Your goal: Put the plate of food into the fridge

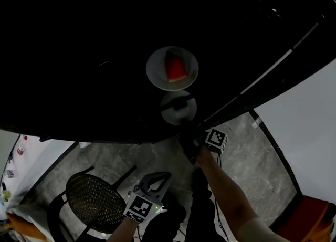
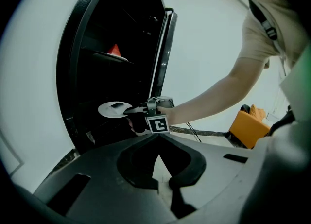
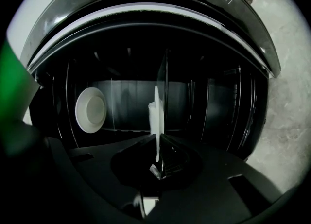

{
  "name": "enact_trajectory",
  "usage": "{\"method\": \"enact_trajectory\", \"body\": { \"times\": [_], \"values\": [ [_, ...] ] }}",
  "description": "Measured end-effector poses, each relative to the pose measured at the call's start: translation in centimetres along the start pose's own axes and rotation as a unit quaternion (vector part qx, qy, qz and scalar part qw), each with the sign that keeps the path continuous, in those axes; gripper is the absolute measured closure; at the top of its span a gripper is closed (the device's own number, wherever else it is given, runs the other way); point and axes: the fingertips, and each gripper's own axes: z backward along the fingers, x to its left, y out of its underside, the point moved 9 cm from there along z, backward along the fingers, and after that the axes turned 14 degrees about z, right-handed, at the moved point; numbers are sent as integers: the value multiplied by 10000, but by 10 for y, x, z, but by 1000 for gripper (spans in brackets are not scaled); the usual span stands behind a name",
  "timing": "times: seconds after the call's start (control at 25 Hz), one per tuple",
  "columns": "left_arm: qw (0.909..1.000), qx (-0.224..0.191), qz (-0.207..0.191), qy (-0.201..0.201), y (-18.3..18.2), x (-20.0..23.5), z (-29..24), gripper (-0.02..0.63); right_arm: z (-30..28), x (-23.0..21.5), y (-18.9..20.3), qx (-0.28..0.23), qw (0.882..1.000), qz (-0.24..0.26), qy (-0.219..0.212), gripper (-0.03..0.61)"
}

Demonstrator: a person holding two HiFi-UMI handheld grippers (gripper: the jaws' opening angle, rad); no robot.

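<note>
The fridge [image 1: 79,52] stands open, its inside dark. On an upper shelf rests a white plate with a red watermelon wedge [image 1: 172,69] [image 2: 115,53]. Below it my right gripper [image 1: 185,119] [image 2: 127,112] is shut on the rim of a second white plate [image 1: 178,107] [image 2: 112,109], held at the fridge mouth. The right gripper view is rolled sideways, so this held plate [image 3: 157,116] shows edge-on between the jaws [image 3: 158,143], and the upper plate's underside [image 3: 91,110] shows at the left. My left gripper [image 1: 157,179] [image 2: 159,156] hangs low and back from the fridge, shut and empty.
The open fridge door [image 2: 163,58] stands just right of the held plate. A black chair with a woven seat [image 1: 94,199] is below my left gripper on the grey stone floor [image 1: 247,162]. An orange object [image 2: 248,128] lies on the floor at the right.
</note>
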Motion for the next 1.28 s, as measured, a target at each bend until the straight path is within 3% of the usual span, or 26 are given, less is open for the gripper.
{"method": "enact_trajectory", "body": {
  "times": [0.56,0.84,1.16,1.28],
  "values": [
    [9999,-10,-120,5,1,10,-22,604,-16,-6,-4,-109,9991,-260,-312,549],
    [9998,145,-121,6,13,0,-25,604,-17,8,-5,-39,9988,-486,50,549],
    [9996,246,-122,-42,19,-5,-22,604,-28,15,-12,-51,9999,-15,-110,548],
    [9995,291,-145,-64,20,-5,-22,604,-21,22,-14,52,9997,105,-219,408]
  ]
}}
